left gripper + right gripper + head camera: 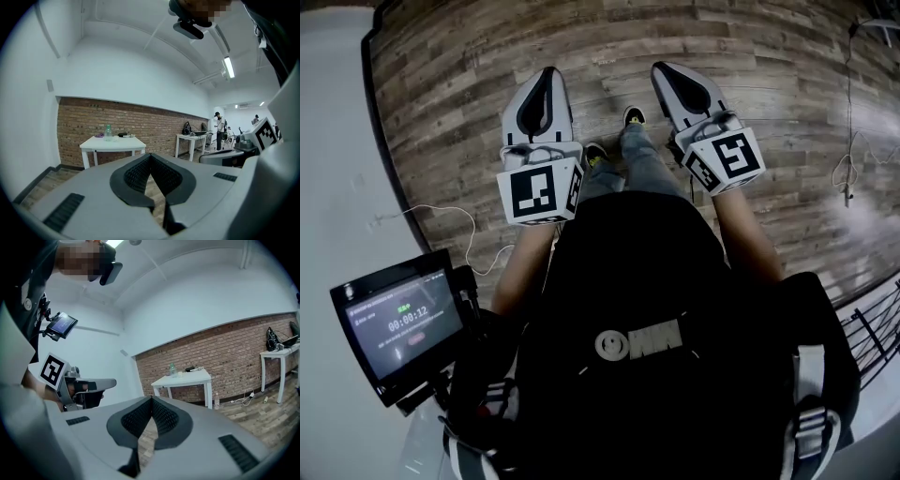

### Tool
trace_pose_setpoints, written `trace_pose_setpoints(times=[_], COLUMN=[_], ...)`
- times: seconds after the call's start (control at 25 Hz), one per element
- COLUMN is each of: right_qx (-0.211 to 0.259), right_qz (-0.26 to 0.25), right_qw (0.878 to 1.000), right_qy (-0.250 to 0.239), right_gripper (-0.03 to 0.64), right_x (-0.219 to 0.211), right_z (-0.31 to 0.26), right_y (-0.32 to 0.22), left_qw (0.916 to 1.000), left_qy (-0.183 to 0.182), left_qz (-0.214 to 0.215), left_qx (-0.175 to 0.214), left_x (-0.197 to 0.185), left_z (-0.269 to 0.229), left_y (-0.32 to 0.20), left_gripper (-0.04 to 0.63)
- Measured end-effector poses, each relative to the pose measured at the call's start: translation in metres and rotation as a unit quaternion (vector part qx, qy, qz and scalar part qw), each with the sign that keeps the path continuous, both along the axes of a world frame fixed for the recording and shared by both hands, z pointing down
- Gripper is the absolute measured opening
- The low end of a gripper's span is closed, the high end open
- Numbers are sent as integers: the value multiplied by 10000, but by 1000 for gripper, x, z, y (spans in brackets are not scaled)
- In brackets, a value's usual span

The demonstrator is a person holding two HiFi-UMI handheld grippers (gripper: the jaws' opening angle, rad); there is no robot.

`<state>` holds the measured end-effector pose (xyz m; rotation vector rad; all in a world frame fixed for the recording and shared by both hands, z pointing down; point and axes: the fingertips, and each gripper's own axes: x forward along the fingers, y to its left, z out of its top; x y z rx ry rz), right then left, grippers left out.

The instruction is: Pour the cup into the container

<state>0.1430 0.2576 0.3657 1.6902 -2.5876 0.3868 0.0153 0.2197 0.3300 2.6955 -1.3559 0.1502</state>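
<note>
I see both grippers held out about level above the brown wood-plank floor (pixel 441 84). The left gripper (pixel 150 155) has its dark ribbed pads pressed together at the tips, with nothing between them. The right gripper (pixel 151 399) is closed the same way and is also empty.

The task's things are well away from both. A white square-topped table (pixel 112 144) stands against the red brick wall (pixel 154 124). It bears a tall green-tinted clear bottle (pixel 108 131) with a few small items (pixel 123 135) beside it. They are too small for me to tell which is the cup or the container.

That table lies outside the head view. That view gives me only the person's dark jacket (pixel 628 309), shoes (pixel 633 116) and a small black monitor (pixel 398 323) at the left.
</note>
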Motion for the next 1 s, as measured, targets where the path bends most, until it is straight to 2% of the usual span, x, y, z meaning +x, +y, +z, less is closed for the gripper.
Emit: trace_pose_setpoints(times=[0.16, 0.28, 0.44, 0.6, 0.76, 1.0], right_qx=[-62, 12, 137, 77, -36, -534], right_qz=[-25, -39, -154, -190, -254, -305], right_qw=[9998, 9995, 9995, 9991, 9993, 9980], right_qy=[-193, -298, -252, -376, -284, -135], right_gripper=[5, 5, 5, 5, 5, 5], right_x=[64, 88, 99, 98, 83, 43], right_z=[2, -2, -8, -6, 1, 21], right_y=[-50, -73, -94, -112, -136, -285], left_qw=[9998, 9997, 9995, 9993, 9995, 9986], left_qy=[-193, -247, -312, -325, -243, -145], left_qz=[-10, -63, -78, -133, -174, -172], left_qx=[-34, -63, -75, -99, -130, -473], left_x=[64, 85, 103, 100, 85, 46], left_z=[-5, -7, -9, -6, -1, 24], left_y=[-47, -65, -80, -97, -127, -282], left_gripper=[0, 0, 0, 0, 0, 0])
